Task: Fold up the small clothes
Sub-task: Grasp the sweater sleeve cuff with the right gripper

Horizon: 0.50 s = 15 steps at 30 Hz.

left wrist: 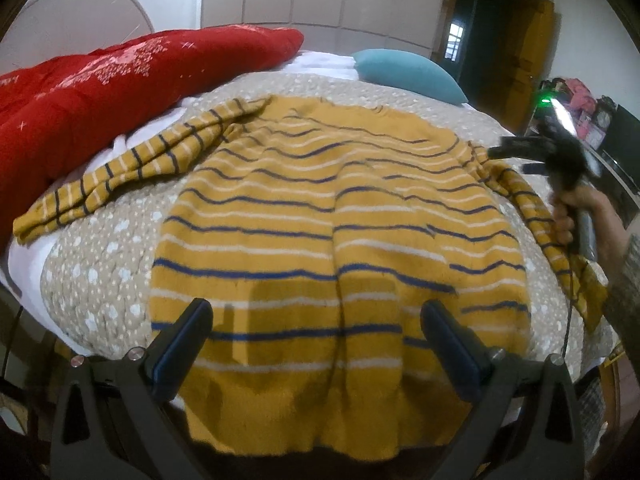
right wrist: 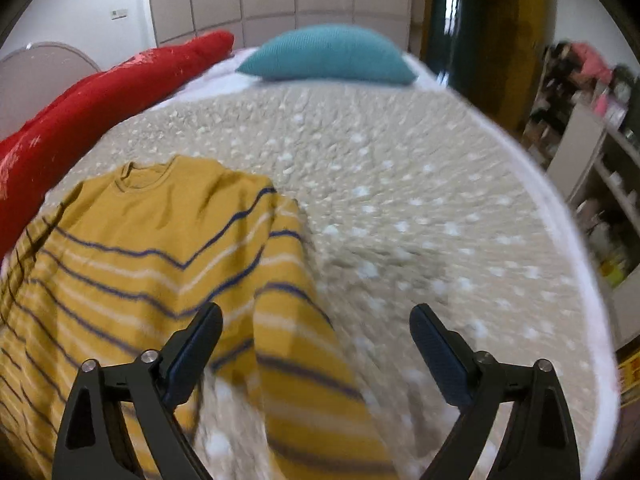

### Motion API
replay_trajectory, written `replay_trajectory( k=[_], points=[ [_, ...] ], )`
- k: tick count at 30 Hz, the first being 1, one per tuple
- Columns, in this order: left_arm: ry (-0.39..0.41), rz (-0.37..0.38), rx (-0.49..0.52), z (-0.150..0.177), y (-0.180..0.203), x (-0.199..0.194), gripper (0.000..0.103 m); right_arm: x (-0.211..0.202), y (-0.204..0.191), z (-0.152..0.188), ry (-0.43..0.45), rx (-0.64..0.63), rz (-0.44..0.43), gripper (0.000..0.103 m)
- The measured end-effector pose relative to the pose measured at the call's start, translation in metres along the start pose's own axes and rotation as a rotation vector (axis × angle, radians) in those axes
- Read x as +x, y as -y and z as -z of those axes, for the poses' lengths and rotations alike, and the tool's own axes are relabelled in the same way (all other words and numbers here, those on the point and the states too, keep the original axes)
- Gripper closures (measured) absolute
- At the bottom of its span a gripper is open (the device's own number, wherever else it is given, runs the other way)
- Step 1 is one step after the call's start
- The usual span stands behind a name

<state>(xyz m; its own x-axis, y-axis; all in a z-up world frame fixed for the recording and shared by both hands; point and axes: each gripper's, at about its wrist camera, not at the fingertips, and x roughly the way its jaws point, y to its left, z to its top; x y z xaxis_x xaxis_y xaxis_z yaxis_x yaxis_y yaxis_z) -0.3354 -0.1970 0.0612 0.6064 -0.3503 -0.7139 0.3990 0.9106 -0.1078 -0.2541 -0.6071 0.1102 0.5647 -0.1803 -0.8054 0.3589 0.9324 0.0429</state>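
Observation:
A mustard-yellow sweater (left wrist: 320, 208) with navy and white stripes lies flat on the bed, hem toward me, collar (right wrist: 140, 178) at the far end. Its left sleeve (left wrist: 120, 172) stretches out to the left. The right sleeve (right wrist: 296, 320) hangs toward the bed's near edge. My left gripper (left wrist: 316, 324) hovers open over the hem, nothing between its fingers. A hand (left wrist: 576, 216) holds my right gripper (left wrist: 516, 158) by the sweater's right shoulder. In the right wrist view, the right gripper (right wrist: 316, 340) stands open above the right sleeve, not closed on it.
The bed carries a beige dotted quilt (right wrist: 400, 200). A red blanket (left wrist: 120, 84) is piled along the left side and a teal pillow (right wrist: 328, 60) lies at the head. Shelves with clutter (right wrist: 600, 160) stand to the right, beside a dark doorway (left wrist: 480, 40).

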Motion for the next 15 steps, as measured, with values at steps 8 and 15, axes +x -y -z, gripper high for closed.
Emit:
replay_trajectory(
  k=[8,15],
  points=[
    [-0.028,0.027,0.011,-0.007,0.001,0.017,0.0,0.029,0.014,-0.032,-0.104,-0.031,0.064,0.096],
    [-0.056,0.036,0.001,-0.008,0.004,0.024,0.0,0.066,0.017,-0.098,-0.126,-0.014,0.244,0.091]
  ],
)
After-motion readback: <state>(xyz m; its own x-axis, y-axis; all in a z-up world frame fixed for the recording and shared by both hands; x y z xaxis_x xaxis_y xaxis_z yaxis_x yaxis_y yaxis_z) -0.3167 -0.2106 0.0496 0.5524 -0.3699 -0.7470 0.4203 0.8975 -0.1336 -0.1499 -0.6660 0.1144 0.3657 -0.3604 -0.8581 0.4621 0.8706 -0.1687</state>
